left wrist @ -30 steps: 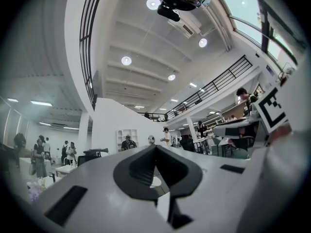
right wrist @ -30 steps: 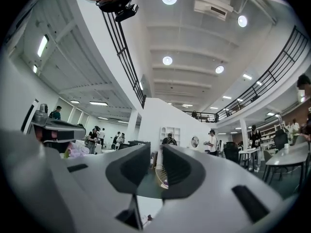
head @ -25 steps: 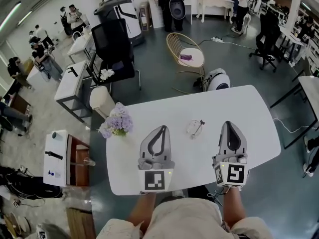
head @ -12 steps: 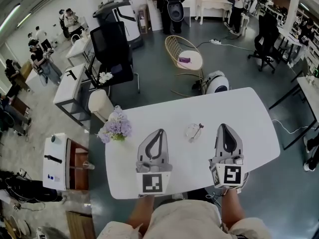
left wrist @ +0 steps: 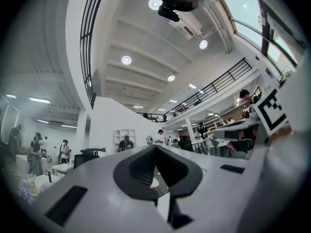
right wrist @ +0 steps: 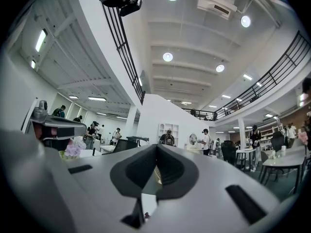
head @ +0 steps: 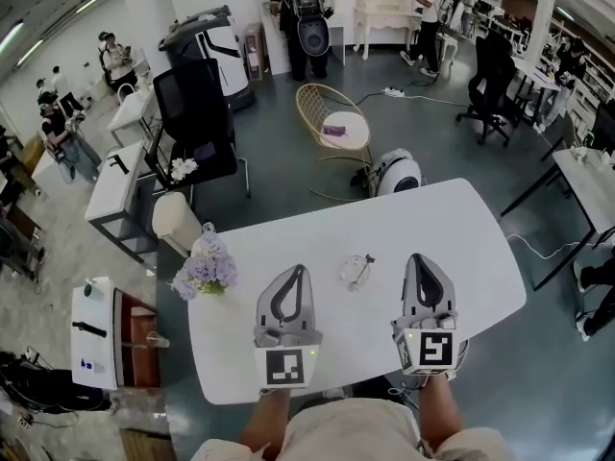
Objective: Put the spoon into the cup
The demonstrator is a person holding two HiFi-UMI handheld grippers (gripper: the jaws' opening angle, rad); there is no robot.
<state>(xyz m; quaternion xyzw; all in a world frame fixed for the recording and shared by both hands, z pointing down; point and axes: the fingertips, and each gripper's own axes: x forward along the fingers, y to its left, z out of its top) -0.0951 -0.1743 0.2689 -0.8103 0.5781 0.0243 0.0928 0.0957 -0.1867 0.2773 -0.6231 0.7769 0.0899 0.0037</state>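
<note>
Head view: a white, round-cornered table carries a small clear glass cup, set between the two grippers and just beyond their tips. A slim metal spoon with a dark handle end leans at the cup's rim; whether its bowl sits inside cannot be told. The left gripper and right gripper lie over the table, both apart from the cup. A bunch of lilac flowers stands near the table's left edge.

Left gripper view: jaws together, nothing between them.

Right gripper view: jaws together, nothing between them.
</note>
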